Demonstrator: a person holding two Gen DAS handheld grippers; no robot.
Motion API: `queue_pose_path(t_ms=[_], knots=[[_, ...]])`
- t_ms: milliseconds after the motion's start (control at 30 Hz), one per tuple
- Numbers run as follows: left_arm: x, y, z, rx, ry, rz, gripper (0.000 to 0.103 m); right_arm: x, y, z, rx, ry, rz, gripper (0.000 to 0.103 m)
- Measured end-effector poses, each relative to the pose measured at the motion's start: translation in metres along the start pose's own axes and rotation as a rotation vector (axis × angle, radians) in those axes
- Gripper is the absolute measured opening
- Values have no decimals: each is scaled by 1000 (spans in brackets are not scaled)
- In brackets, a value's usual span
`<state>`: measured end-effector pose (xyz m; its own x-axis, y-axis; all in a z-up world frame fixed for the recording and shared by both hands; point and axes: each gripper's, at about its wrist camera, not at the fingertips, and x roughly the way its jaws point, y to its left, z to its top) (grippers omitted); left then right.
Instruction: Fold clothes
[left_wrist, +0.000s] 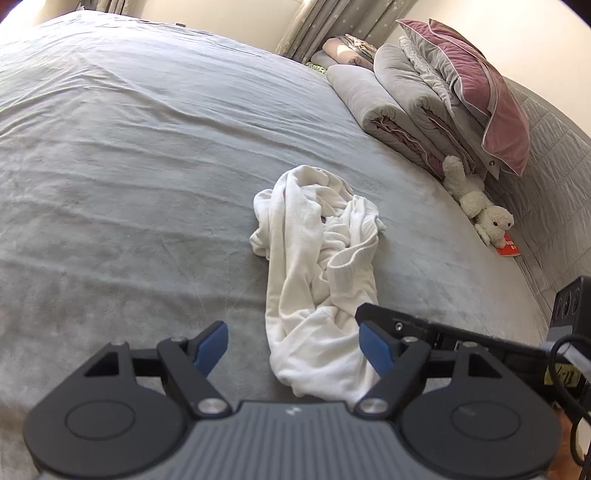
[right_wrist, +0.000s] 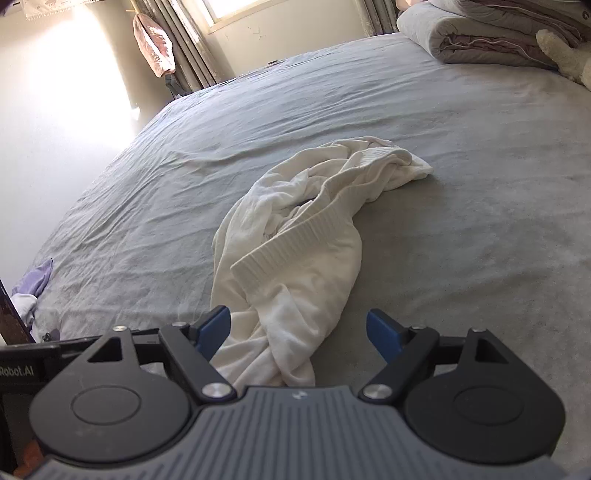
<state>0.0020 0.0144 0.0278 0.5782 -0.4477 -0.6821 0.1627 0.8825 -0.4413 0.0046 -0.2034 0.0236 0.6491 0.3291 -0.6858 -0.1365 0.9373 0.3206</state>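
Garment: white sweater (left_wrist: 317, 266) (right_wrist: 295, 243), crumpled in a long heap with ribbed cuffs or hems showing, lying on the grey bedsheet (left_wrist: 129, 166) (right_wrist: 461, 184) near the middle of the bed.
Near end of garment: reaches in between the fingers of both grippers; bunched and twisted there.
Left gripper (left_wrist: 295, 345): jaws apart, blue pads (left_wrist: 212, 345) to either side of the sweater's near end; right pad touching or just beside the cloth, left pad clear of it, nothing clamped.
Right gripper (right_wrist: 299, 332): jaws apart, low over the bed; left blue pad (right_wrist: 214, 330) touching or just beside the sweater's edge, right pad over bare sheet.
Gripper positions: side by side at the near edge of the bed; part of the right gripper's black body visible at the right of the left wrist view.
Bedsheet: wrinkled, sunlit in patches.
Head of bed: rolled grey duvet (left_wrist: 399, 107) (right_wrist: 461, 33) with a pink pillow (left_wrist: 480, 88) stacked on it.
Soft toy: cream stuffed animal (left_wrist: 476, 199) lying beside the duvet, against the grey padded headboard (left_wrist: 546, 155), well apart from the sweater.
Small red item (left_wrist: 509, 249): just under the toy; kind hard to tell.
Far side: curtains (right_wrist: 184, 48) and a bright window.
Bed's left edge: lilac cloth (right_wrist: 35, 282), well apart from the sweater.
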Motion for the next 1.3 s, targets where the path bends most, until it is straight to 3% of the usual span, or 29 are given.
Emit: queue_pose_path(t_ms=[67, 200, 333, 467, 500, 533, 600, 633, 967, 1100, 1200, 1300], knots=[[2, 4, 2, -16, -5, 4, 79, 5, 5, -3, -44, -1, -37, 63], [4, 10, 5, -50, -20, -6, 79, 1, 4, -2, -49, -35, -29, 17], [4, 13, 8, -79, -30, -42, 79, -15, 5, 3, -58, -100, -13, 7], [4, 10, 8, -81, -31, -58, 79, -25, 5, 7, -66, -126, -20, 11], [4, 10, 8, -80, -32, -58, 79, -24, 5, 6, -69, -124, -30, 23], [5, 10, 8, -82, -32, -58, 79, -22, 5, 6, -67, -123, -32, 45], [5, 11, 8, -89, -30, -59, 79, -19, 4, 4, -53, -128, -19, 73], [6, 12, 8, -92, -29, -58, 79, -18, 5, 3, -52, -138, -16, 74], [11, 16, 9, -104, -24, -57, 79, 15, 21, -10, -177, -188, -76, 72], [13, 16, 9, -104, -22, -56, 79, 16, 13, -7, -174, -161, -80, 25], [14, 17, 9, -109, -24, -71, 79, 4, 7, -3, -129, -178, -48, 14], [12, 15, 10, -114, -21, -130, 77, -12, 9, 0, -118, -213, 11, 12]])
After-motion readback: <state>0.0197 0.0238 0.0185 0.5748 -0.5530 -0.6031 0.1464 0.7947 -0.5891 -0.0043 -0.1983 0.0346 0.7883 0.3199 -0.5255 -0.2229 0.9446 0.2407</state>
